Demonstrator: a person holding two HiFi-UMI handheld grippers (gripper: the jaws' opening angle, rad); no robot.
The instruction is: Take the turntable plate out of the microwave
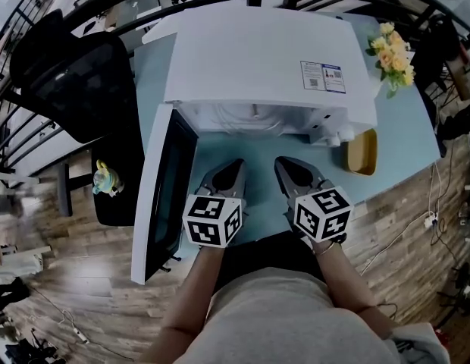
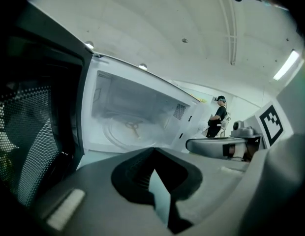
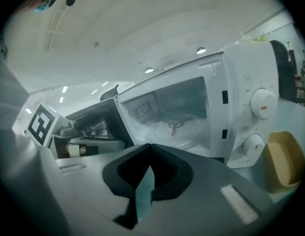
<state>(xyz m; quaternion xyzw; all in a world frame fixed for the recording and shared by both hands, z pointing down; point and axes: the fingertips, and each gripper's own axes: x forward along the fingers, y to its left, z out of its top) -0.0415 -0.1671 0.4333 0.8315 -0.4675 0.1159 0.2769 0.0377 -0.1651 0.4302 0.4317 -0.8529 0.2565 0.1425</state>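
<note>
A white microwave stands on the light-blue table with its door swung open to the left. Inside lies the clear glass turntable plate, seen over its rotor hub; the right gripper view shows the same plate. My left gripper and right gripper are side by side on the table just in front of the cavity, both pointing at it. Each has its jaws shut with nothing between them, tips meeting in the left gripper and the right gripper. Neither touches the plate.
A yellow dish sits right of the microwave, below its knobs. Flowers stand at the table's far right. A black chair and a small toy are left of the door. A person stands far off.
</note>
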